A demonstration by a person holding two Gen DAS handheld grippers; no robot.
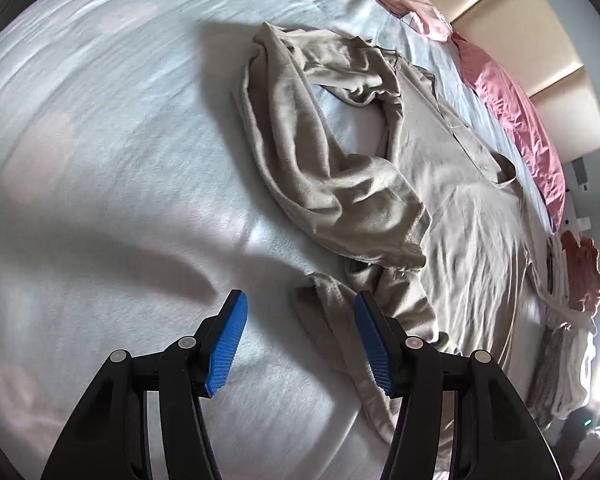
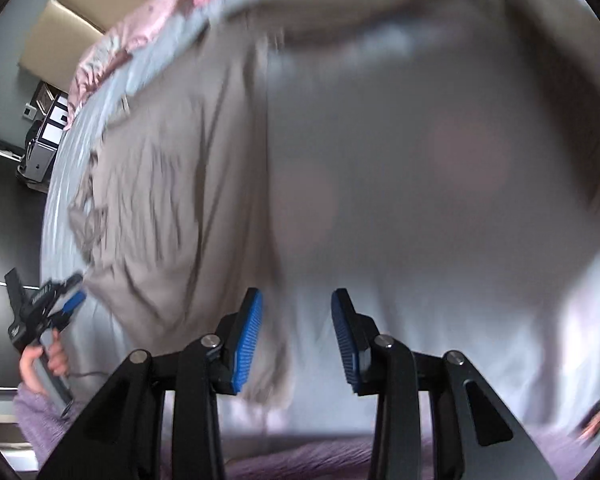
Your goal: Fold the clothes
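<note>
A beige long-sleeved garment (image 1: 380,184) is lying crumpled on the bed's pale grey sheet (image 1: 100,160), its body spreading toward the pink pillows (image 1: 512,120) while one sleeve is looping back over itself in a bunched ridge. A loose cuff end (image 1: 320,288) is resting on the sheet just ahead of the left hand-held gripper (image 1: 298,340), whose blue pads are standing spread and holding nothing; the right-side pad is sitting just beside the fabric running down past it. The right hand-held gripper (image 2: 296,336) is likewise hanging spread and empty over the garment's near edge, though that view is smeared by motion, so the cloth's exact lie beneath it is probably not readable. A stack of folded laundry (image 1: 568,320) is sitting at the bed's far side.

The step in hand looks like the opening one: straightening the garment before any fold. The next move is calling for the left gripper to close on the cuff and draw the sleeve out flat, with the right one pinning or pulling the hem.
</note>
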